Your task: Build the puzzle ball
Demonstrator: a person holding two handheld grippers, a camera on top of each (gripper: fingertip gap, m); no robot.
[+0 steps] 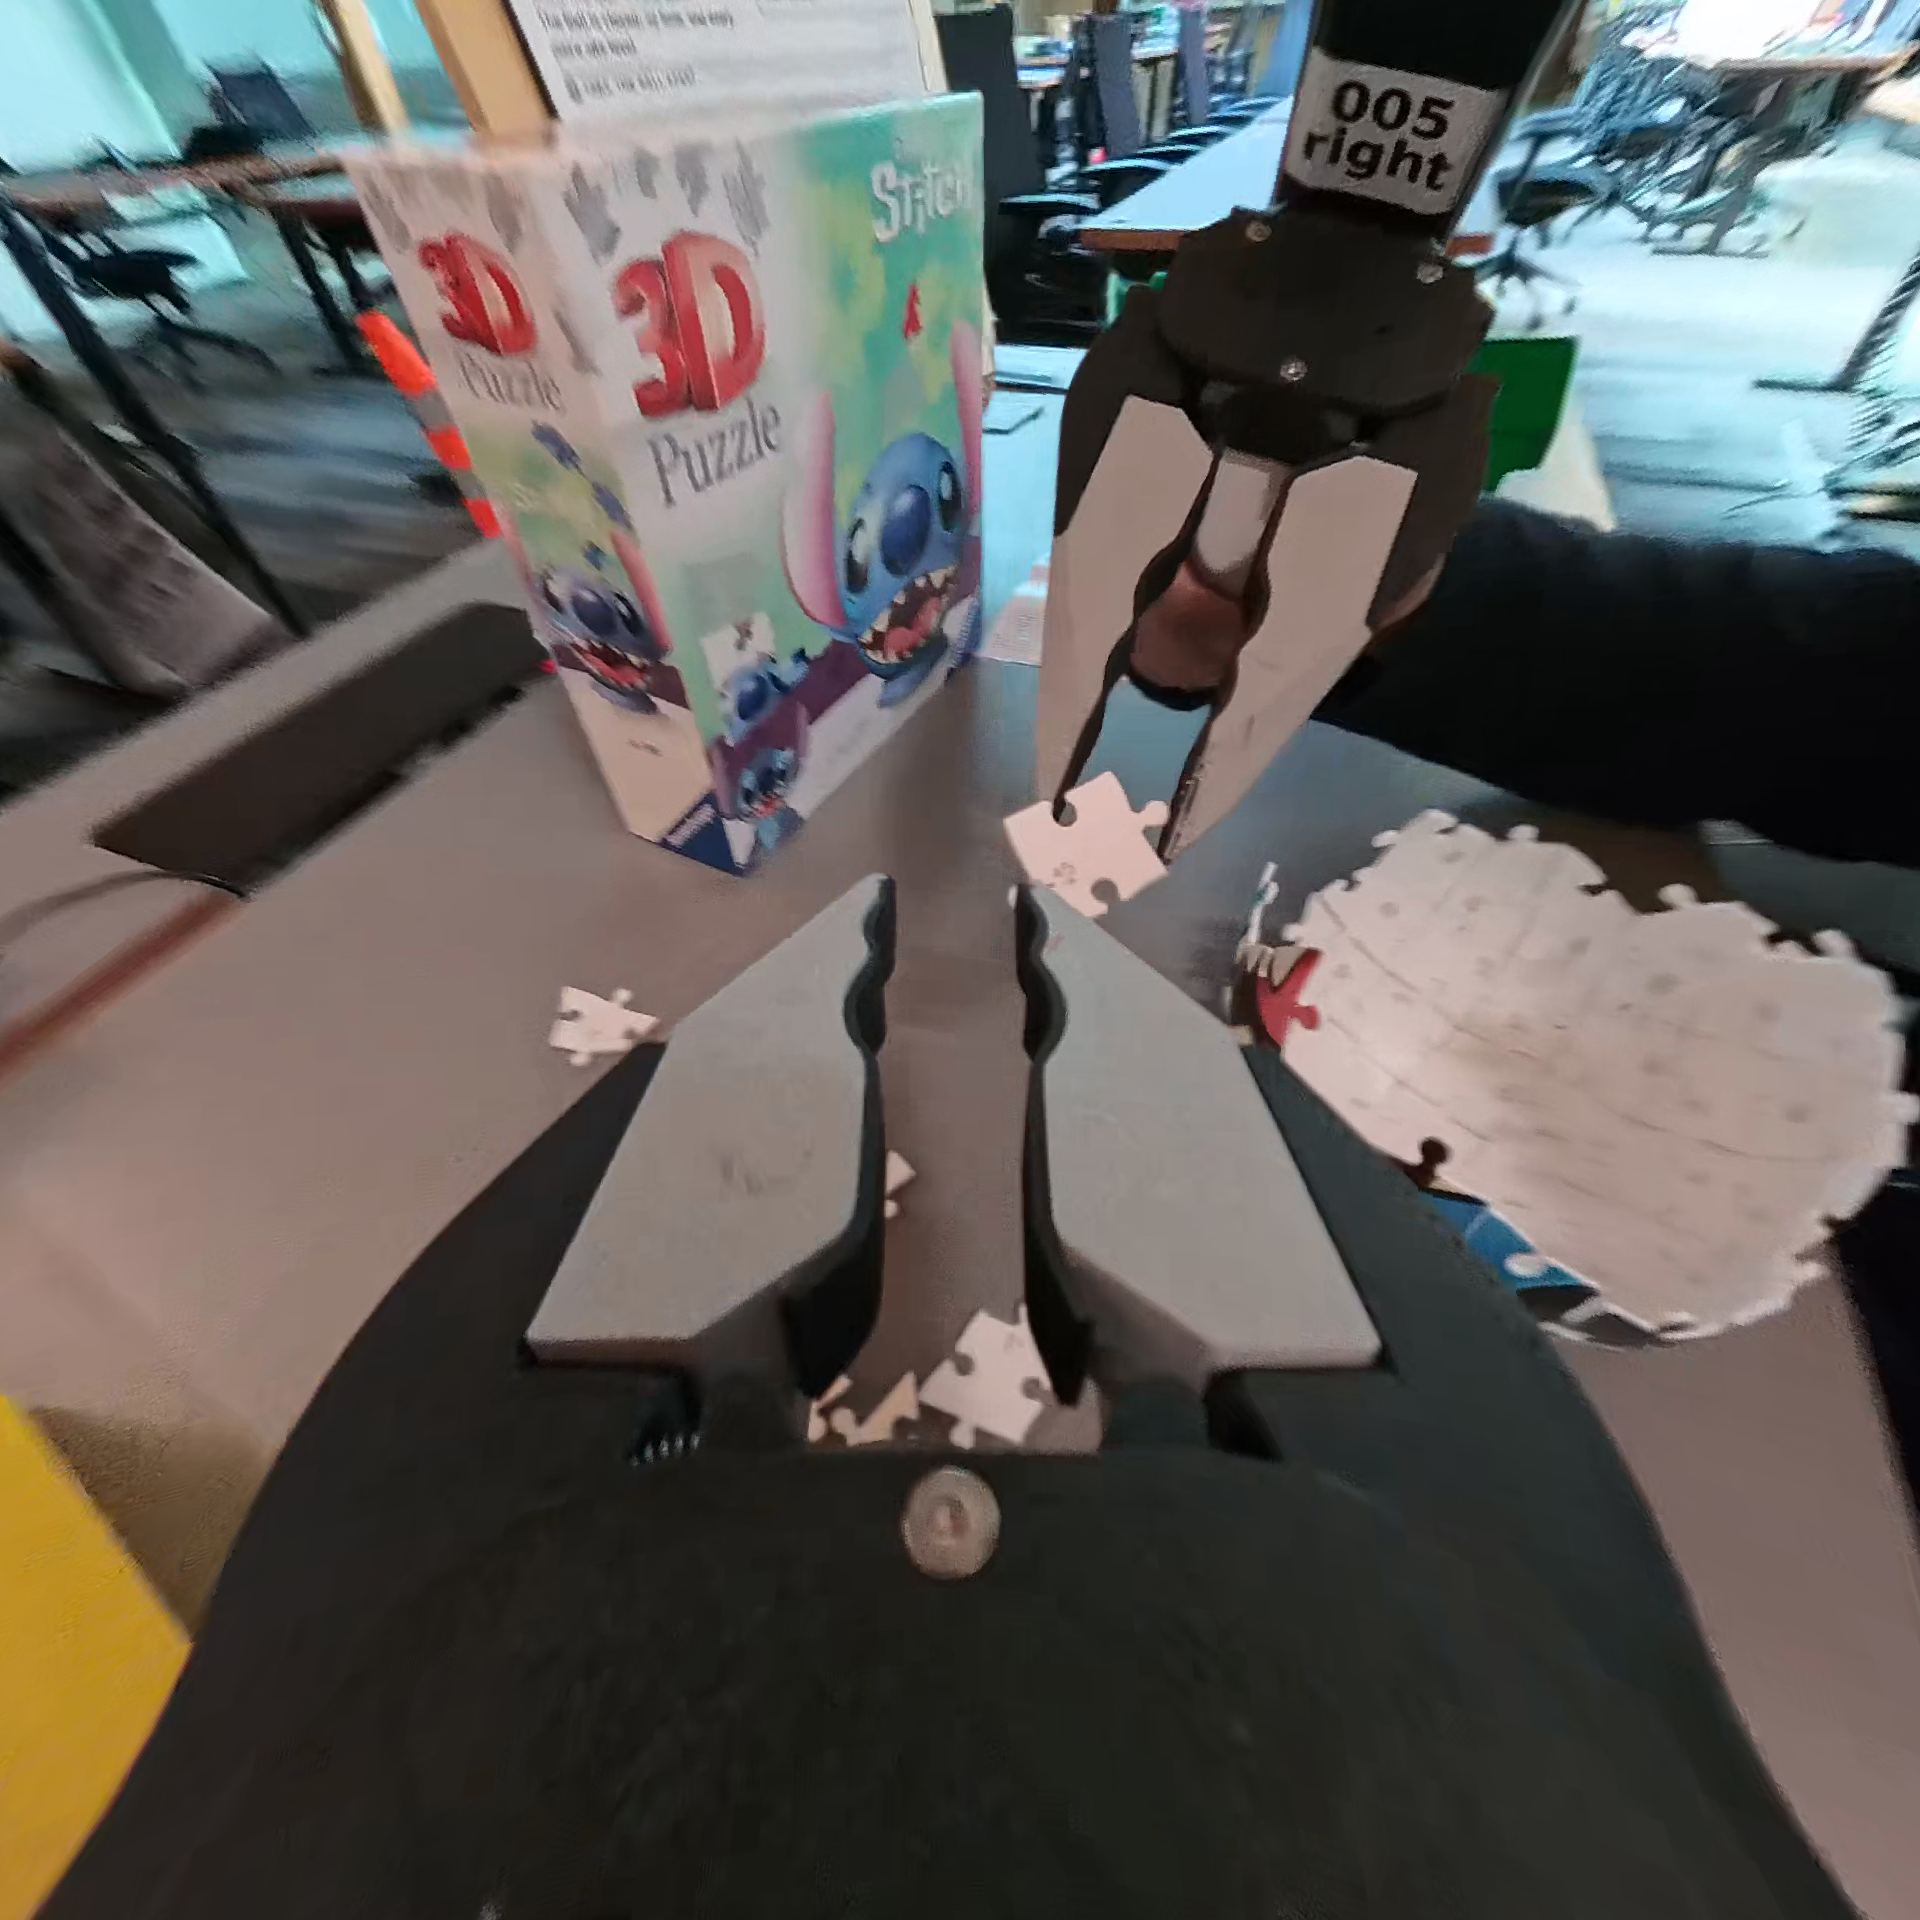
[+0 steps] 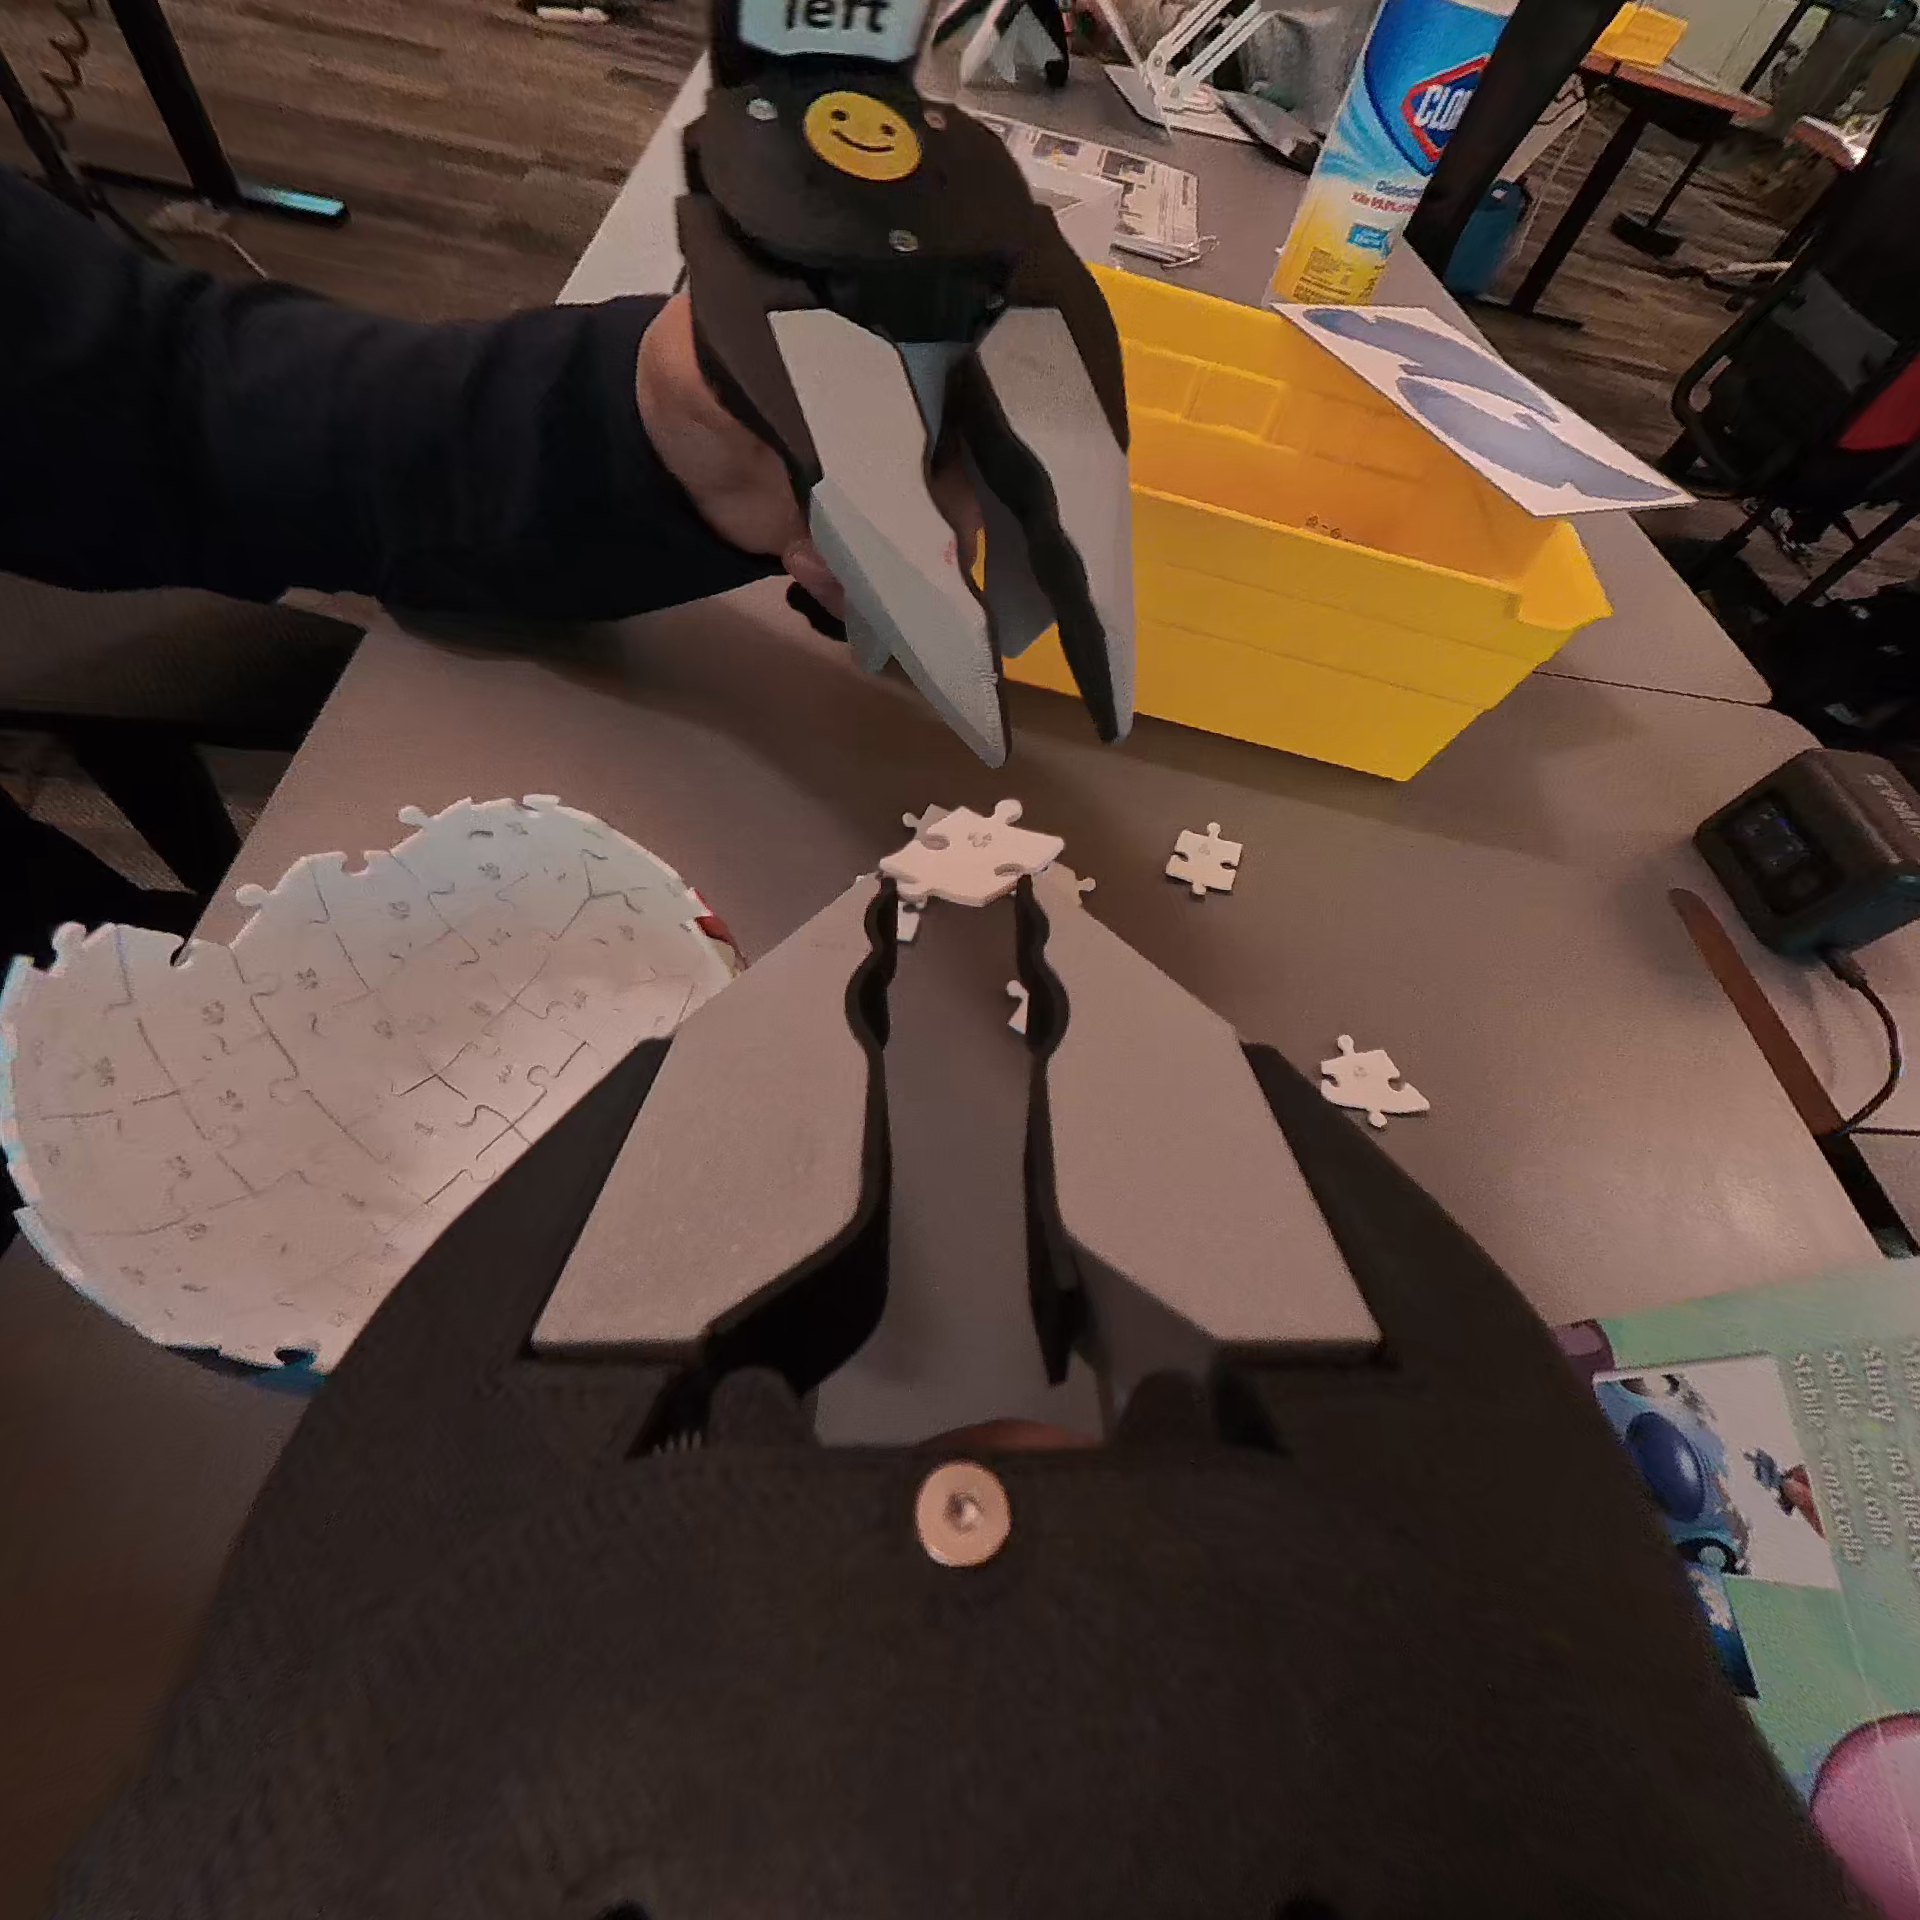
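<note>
My right gripper is shut on a white puzzle piece, gripped by its edges between the fingertips just above the grey table. In the left wrist view the right gripper points down with the same piece. My left gripper is open and empty; it hovers just beyond the piece in the right wrist view. The partly built puzzle ball, a white half shell lying hollow side up, sits left of my right gripper and also shows in the left wrist view.
Loose white pieces lie on the table. The puzzle box stands upright behind. A yellow bin, a wipes canister and a black device with a cable stand to the right. Both grippers' tips are close together, under 4 cm apart. The partly built puzzle ball is about 15 cm from my right fingertips. My left wrist view looks at it from another angle.
</note>
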